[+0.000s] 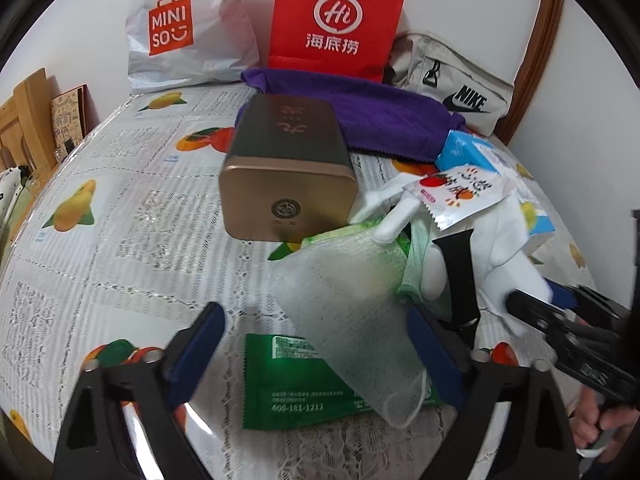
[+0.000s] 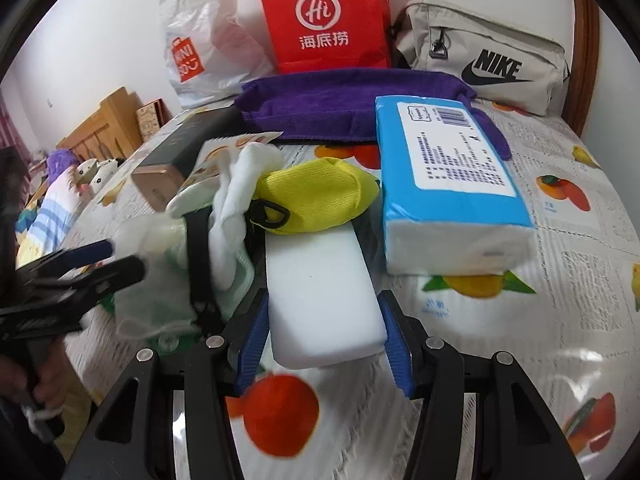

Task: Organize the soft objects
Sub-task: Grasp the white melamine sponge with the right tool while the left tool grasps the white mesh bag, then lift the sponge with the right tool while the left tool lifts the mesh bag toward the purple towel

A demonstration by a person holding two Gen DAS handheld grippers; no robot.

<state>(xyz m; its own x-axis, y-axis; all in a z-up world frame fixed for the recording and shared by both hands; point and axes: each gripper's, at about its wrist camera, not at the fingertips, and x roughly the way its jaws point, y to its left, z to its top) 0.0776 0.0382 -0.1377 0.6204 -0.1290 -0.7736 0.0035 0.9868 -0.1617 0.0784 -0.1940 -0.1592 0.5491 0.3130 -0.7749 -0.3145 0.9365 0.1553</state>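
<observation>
My left gripper [image 1: 316,344] is open, with a pale green mesh bath mitt [image 1: 352,300] between its blue pads, lying over a green sachet [image 1: 296,384]. My right gripper [image 2: 324,332] is shut on a white sponge block [image 2: 320,300], its pads touching both sides. A yellow pouch [image 2: 316,196] rests on the sponge's far end. White socks [image 2: 236,208] and a black strap [image 2: 200,256] lie left of it. The right gripper shows at the right in the left wrist view [image 1: 560,320].
A gold tin [image 1: 288,168] lies mid-table. A blue tissue pack [image 2: 448,184], purple towel [image 2: 344,104], red paper bag [image 2: 324,16], white Miniso bag [image 1: 184,28] and grey Nike bag [image 2: 488,56] sit behind. A snack packet [image 1: 460,196] tops the pile.
</observation>
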